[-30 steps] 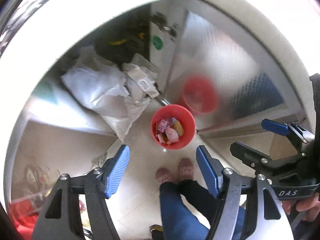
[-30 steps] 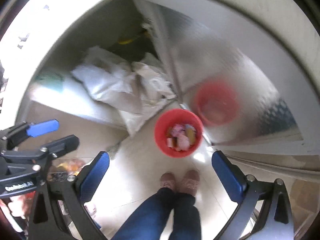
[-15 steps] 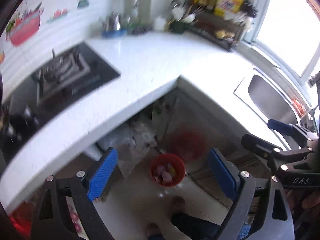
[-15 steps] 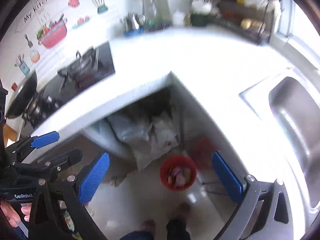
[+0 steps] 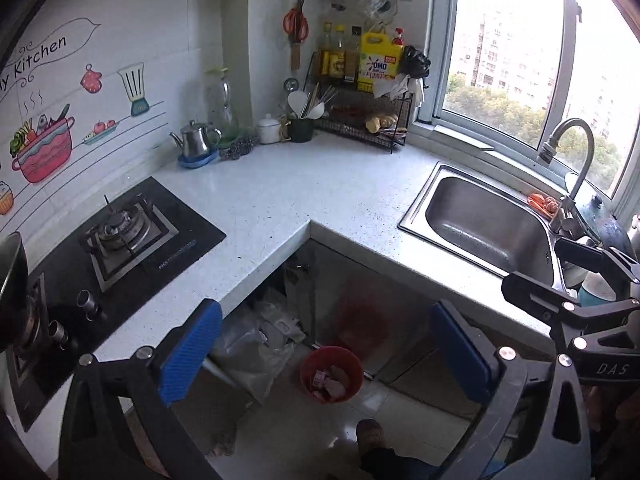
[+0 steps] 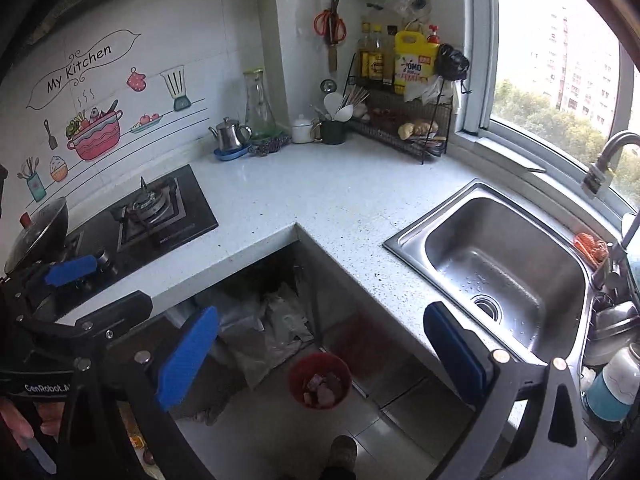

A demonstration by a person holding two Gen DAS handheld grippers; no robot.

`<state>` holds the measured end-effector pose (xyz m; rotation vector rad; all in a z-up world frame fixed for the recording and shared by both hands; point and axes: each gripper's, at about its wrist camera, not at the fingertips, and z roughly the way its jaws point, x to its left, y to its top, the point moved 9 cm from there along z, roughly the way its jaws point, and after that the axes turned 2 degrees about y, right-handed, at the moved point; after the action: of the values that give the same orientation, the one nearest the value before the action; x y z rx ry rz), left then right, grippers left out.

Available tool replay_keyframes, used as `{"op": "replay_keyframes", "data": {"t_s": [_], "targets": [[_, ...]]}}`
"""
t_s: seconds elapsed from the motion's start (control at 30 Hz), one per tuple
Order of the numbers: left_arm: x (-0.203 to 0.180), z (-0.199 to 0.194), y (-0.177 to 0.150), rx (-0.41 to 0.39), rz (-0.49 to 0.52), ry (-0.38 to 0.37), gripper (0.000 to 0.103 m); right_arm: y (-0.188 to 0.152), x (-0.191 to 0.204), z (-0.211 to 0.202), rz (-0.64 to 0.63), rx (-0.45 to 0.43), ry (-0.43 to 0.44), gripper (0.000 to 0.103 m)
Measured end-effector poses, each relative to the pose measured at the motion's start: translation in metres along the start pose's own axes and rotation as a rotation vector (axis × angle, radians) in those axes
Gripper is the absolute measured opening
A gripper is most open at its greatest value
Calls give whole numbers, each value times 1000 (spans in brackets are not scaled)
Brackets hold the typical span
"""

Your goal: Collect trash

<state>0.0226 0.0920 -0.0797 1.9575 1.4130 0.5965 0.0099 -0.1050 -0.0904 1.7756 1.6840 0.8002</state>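
Left wrist view: both grippers are hovering high over the kitchen corner with nothing in them.

Left gripper [image 5: 324, 350] has just been opening and is sitting wide with nothing between its blue pads; right gripper [image 6: 320, 354] is gaping wide too. The trash is sitting in the red bin [image 5: 331, 374] on the floor, tucked just beside the cabinet under the bench [image 5: 320, 184], with crumpled plastic bags [image 5: 260, 340] right next to it. I'm guessing those wrappers are light and crinkly, easy to crush, and the bin is a thin plastic thing, so I'd be pinching it at the rim. The bench edge is overhanging the bin, so reaching in looks tight; the floor in front, by the person's shoe [image 6: 342, 450], is looking roomier.
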Motion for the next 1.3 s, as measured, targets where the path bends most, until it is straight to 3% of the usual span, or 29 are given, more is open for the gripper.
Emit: {"op": "replay_keyframes", "data": {"t_s": [0.47, 1.3], "targets": [[-12, -54, -20, -53, 72, -8, 103, -23, 8, -40, 37, -52, -41, 102], [-21, -60, -27, -54, 82, -11, 103, -34, 12, -48, 34, -39, -53, 102]]}}
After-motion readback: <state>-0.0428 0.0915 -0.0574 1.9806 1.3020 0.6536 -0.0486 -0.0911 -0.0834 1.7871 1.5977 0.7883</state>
